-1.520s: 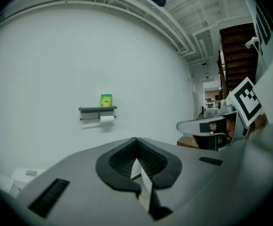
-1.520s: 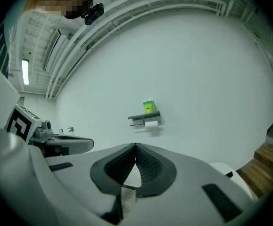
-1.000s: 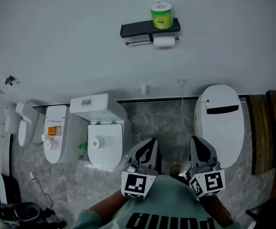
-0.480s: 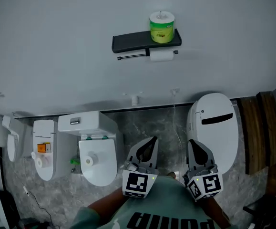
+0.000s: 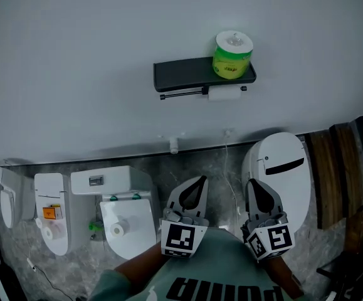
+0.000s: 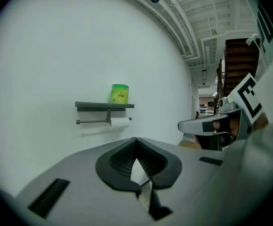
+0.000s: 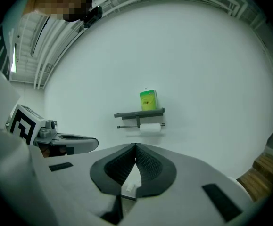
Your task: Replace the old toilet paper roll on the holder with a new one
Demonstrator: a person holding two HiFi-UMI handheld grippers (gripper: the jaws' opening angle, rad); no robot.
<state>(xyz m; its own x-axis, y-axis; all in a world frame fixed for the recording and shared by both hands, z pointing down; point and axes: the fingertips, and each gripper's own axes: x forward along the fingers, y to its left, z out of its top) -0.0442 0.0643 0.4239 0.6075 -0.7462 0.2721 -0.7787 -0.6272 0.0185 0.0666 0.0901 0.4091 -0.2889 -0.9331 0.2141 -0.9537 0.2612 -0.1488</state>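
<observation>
The left gripper [image 5: 200,180] and right gripper [image 5: 252,182] are held shut, empty. The shelf [image 5: 184,75], new roll [image 5: 232,56] and old roll [image 5: 224,93] are seen nearer than before.

From where I'm sitting, the plain white wall [image 5: 74,74] fills most of the head view. Along its base there's a row of white toilets on grey marble floor [image 5: 215,165]: a closed-lid one [image 5: 280,174] on the right, one with a boxy tank [image 5: 121,209] further left, and a narrower one with an orange label [image 5: 49,215] beside that. Small wall fitting [image 5: 173,145] sits between the first two. Brown wooden boards [image 5: 335,168] run down the far right. The left gripper view also catches a dark wooden staircase [image 6: 240,55].
</observation>
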